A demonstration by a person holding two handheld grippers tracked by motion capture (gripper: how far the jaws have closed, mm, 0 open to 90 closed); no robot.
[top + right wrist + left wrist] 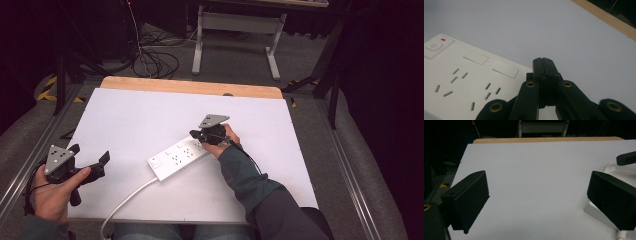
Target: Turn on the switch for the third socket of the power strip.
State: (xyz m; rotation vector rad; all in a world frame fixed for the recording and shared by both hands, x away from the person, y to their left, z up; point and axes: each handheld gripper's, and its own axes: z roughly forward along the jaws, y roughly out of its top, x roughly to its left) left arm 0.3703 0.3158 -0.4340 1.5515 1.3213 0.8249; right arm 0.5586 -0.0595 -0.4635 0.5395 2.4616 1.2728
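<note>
A white power strip [177,157] lies slantwise in the middle of the white board, its cord [129,197] running off toward the front edge. Its power button [433,46] with a small red mark and its socket slots face up. My right gripper [195,134] hovers over the strip's far end. In the right gripper view, this gripper [542,62] is shut with nothing between its tips. My left gripper [90,154] is held at the board's front left corner, apart from the strip. In its own view the left gripper [536,192] is wide open over bare board, with the strip [596,210] at the right.
The white board [140,115] covers a wooden table whose far edge [190,86] shows as a strip. Beyond it on the floor are tangled cables [155,60] and the white legs of another desk [272,55]. Metal rails run along both sides.
</note>
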